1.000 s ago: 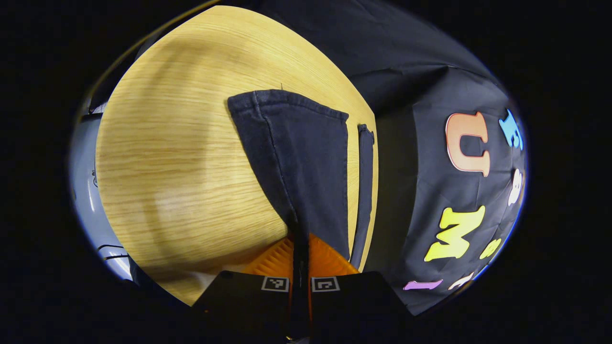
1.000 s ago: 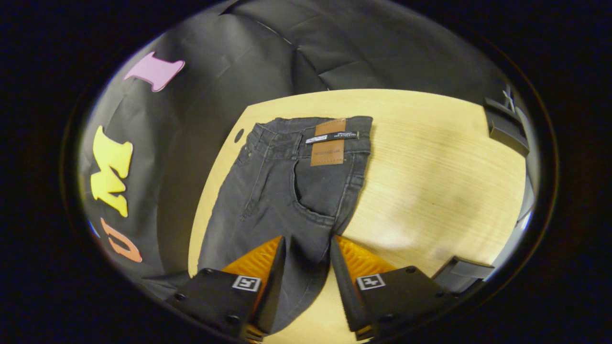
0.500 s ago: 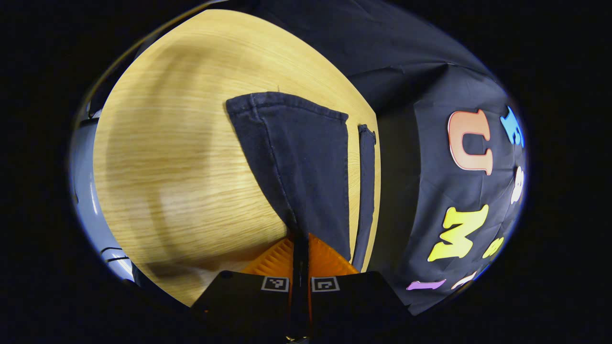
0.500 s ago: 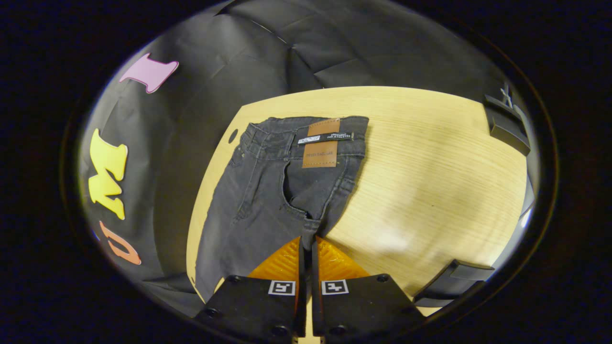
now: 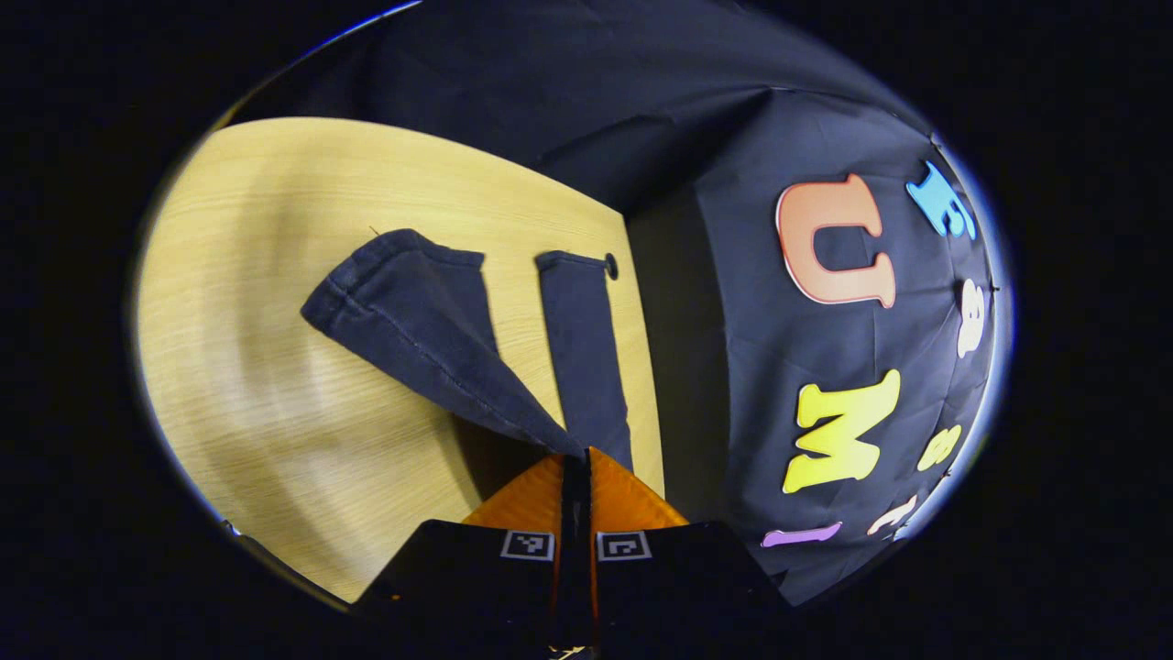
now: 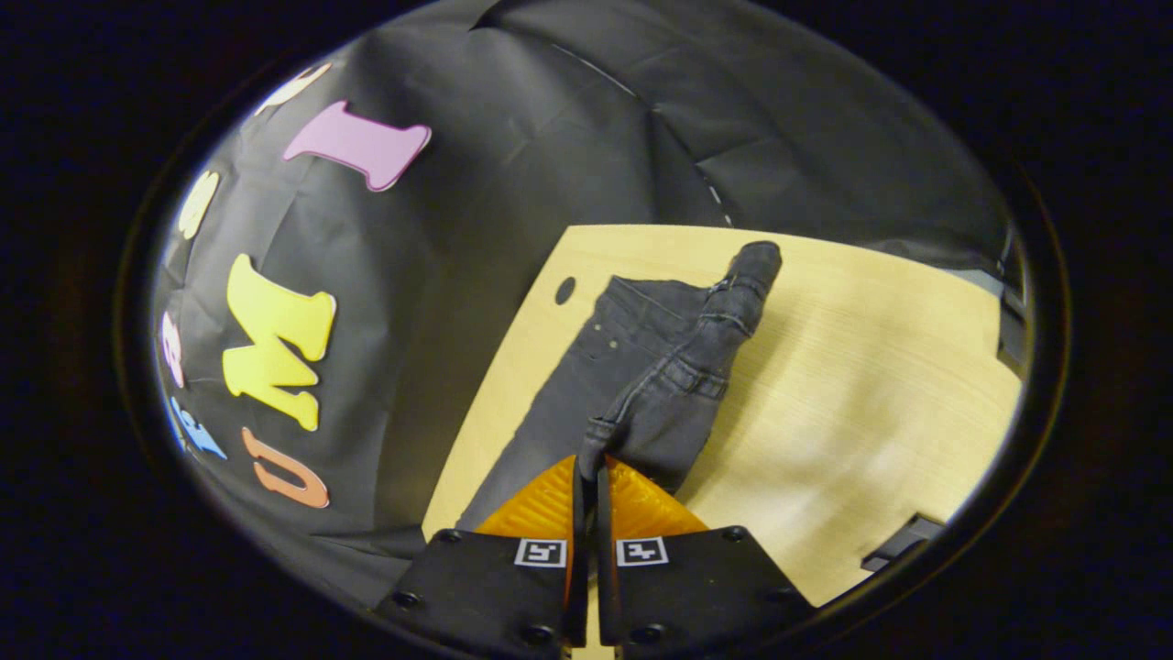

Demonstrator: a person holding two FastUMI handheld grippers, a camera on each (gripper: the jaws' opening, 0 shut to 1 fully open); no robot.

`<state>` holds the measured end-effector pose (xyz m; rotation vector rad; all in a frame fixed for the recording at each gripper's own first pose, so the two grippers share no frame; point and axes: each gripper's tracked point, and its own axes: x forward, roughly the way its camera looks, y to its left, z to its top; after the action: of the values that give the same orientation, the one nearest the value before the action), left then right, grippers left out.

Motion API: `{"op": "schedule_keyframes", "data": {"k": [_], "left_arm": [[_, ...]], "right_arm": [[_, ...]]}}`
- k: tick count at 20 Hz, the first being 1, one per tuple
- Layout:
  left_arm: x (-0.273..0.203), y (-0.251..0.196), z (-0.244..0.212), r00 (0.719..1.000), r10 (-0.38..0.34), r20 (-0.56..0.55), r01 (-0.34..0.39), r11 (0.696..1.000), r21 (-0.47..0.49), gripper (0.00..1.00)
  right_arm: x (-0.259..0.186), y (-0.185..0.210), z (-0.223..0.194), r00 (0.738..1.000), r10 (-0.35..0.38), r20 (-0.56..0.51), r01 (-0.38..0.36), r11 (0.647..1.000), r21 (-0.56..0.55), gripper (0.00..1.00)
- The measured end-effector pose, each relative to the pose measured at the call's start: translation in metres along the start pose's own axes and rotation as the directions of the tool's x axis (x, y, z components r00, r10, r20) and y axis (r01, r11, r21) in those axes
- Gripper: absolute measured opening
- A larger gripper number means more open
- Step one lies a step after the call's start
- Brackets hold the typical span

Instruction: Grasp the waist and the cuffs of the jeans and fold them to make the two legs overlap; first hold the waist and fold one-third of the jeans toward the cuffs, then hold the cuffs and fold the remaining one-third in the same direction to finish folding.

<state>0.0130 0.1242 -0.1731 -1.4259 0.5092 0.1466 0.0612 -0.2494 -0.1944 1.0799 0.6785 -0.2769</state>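
Dark jeans lie on a light wooden table (image 5: pixel 275 431). In the left gripper view one jeans leg (image 5: pixel 431 339) hangs lifted off the table, its cuff end at the upper left, and my left gripper (image 5: pixel 575 463) is shut on its near edge. The other leg (image 5: pixel 582 353) lies flat beside the table's right edge. In the right gripper view the waist part of the jeans (image 6: pixel 683 390) is raised and bunched, with my right gripper (image 6: pixel 589 469) shut on its near edge. The lower layer (image 6: pixel 573 394) stays flat on the table (image 6: pixel 871 412).
The booth's black cloth wall (image 6: pixel 476 229) stands close along the table's edge beside the jeans. A small dark hole (image 6: pixel 565 291) sits in the table near the waist corner. Dark fixtures (image 6: pixel 903 545) show at the table's far rim.
Both grippers have lifted their hold of the jeans: the leg rose and swung off the table, and the waist side lifted and folded over. The right gripper went from open to shut.
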Motion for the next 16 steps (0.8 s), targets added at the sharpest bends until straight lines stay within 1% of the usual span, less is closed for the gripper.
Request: {"op": "schedule_keyframes", "data": {"k": [1,2,3,6,8,10,15,16], "left_arm": [[0.012,-0.007,0.004,1.000,0.006,-0.001,-0.006,1.000,0.027,0.03],[0.023,-0.016,0.009,1.000,0.007,-0.004,-0.006,0.999,0.046,0.03],[0.035,-0.026,0.015,1.000,0.003,-0.005,-0.002,0.998,0.058,0.03],[0.079,-0.050,0.026,1.000,-0.004,-0.017,0.005,0.996,0.084,0.03],[0.113,-0.059,0.030,1.000,0.012,-0.020,-0.010,0.993,0.116,0.03],[0.145,-0.062,0.034,0.999,0.029,-0.024,-0.025,0.988,0.152,0.03],[0.218,-0.057,0.037,0.994,0.102,-0.042,-0.091,0.973,0.211,0.03],[0.230,-0.056,0.037,0.993,0.112,-0.049,-0.099,0.970,0.222,0.03]], "right_arm": [[0.006,0.011,0.005,1.000,0.018,-0.006,-0.018,1.000,-0.001,0.05],[0.013,0.019,0.011,1.000,0.029,-0.007,-0.029,1.000,0.002,0.02],[0.023,0.025,0.016,0.999,0.036,-0.010,-0.036,0.999,0.002,0.05],[0.057,0.042,0.029,0.999,0.039,-0.012,-0.039,0.999,-0.013,0.06],[0.084,0.057,0.039,0.999,0.048,0.006,-0.048,0.998,-0.032,0.06],[0.114,0.062,0.045,0.999,0.032,0.024,-0.030,0.996,-0.078,0.05],[0.174,0.064,0.056,0.997,-0.021,0.073,0.029,0.992,-0.119,0.05],[0.185,0.063,0.056,0.997,-0.028,0.078,0.038,0.991,-0.125,0.01]]}}
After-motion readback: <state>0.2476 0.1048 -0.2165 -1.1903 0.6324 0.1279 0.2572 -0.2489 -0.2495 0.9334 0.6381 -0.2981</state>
